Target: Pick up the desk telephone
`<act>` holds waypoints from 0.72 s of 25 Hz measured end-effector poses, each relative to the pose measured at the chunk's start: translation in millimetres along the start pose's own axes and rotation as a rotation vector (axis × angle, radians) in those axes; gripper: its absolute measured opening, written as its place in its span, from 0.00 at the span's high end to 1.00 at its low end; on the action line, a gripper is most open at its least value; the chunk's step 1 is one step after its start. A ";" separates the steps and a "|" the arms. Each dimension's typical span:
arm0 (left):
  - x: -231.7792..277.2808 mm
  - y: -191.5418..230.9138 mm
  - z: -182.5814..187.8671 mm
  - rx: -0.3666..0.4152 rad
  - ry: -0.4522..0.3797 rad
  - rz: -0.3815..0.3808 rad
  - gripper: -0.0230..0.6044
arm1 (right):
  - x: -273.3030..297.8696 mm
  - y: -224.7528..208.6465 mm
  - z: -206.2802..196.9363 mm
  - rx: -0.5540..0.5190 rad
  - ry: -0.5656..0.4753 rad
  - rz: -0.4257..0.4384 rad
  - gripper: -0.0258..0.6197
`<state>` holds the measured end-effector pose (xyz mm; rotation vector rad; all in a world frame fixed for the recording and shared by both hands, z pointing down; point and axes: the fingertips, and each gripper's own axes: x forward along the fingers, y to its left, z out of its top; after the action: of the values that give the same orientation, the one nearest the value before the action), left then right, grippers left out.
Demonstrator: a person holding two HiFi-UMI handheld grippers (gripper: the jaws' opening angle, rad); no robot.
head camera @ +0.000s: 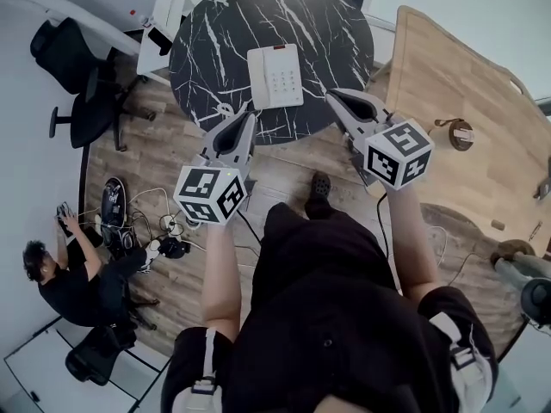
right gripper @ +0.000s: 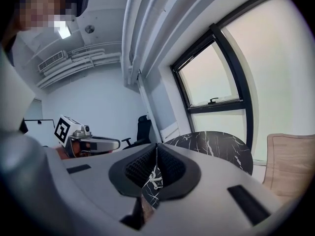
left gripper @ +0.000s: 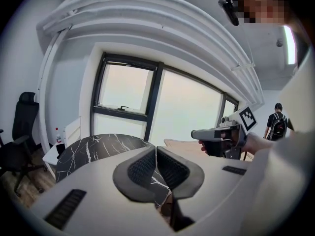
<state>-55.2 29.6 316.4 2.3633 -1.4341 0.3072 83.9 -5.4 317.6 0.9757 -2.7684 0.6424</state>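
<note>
The white desk telephone (head camera: 275, 76) lies on the round black marble table (head camera: 215, 33), near its front edge, handset on the left side. My left gripper (head camera: 249, 117) hovers over the table's front rim, just short of the phone's left corner, jaws shut and empty. My right gripper (head camera: 332, 98) is at the phone's right, also shut and empty. In the left gripper view the shut jaws (left gripper: 156, 154) point over the marble table (left gripper: 93, 149); the phone is hidden there. Below the shut pads of the right gripper (right gripper: 157, 154) a white coiled cord (right gripper: 154, 177) shows.
A light wooden table (head camera: 465, 84) stands at the right. A black office chair (head camera: 82, 84) is at the left, with a white unit (head camera: 168, 11) behind the marble table. A person (head camera: 73, 278) crouches on the floor by cables (head camera: 155, 231).
</note>
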 end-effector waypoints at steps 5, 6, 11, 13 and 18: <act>1.1 2.9 -9.0 -0.020 0.013 0.020 0.93 | 6.5 -2.1 -9.1 0.006 0.034 0.024 0.91; 0.8 4.4 -10.3 -0.026 0.014 0.024 0.93 | 7.5 -1.5 -9.7 0.007 0.038 0.028 0.91; 6.9 15.3 -15.4 -0.043 0.032 0.029 0.93 | 19.0 -5.0 -11.8 0.013 0.057 0.035 0.91; 12.2 19.9 -16.0 -0.046 0.042 0.023 0.93 | 25.2 -8.9 -12.4 0.019 0.067 0.031 0.91; 28.1 36.4 -18.3 -0.061 0.068 0.000 0.93 | 44.2 -21.9 -17.2 0.039 0.115 0.014 0.91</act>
<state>-74.6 -1.0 350.2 2.2817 -1.3927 0.3355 62.8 -38.2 352.3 0.8981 -2.6740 0.7338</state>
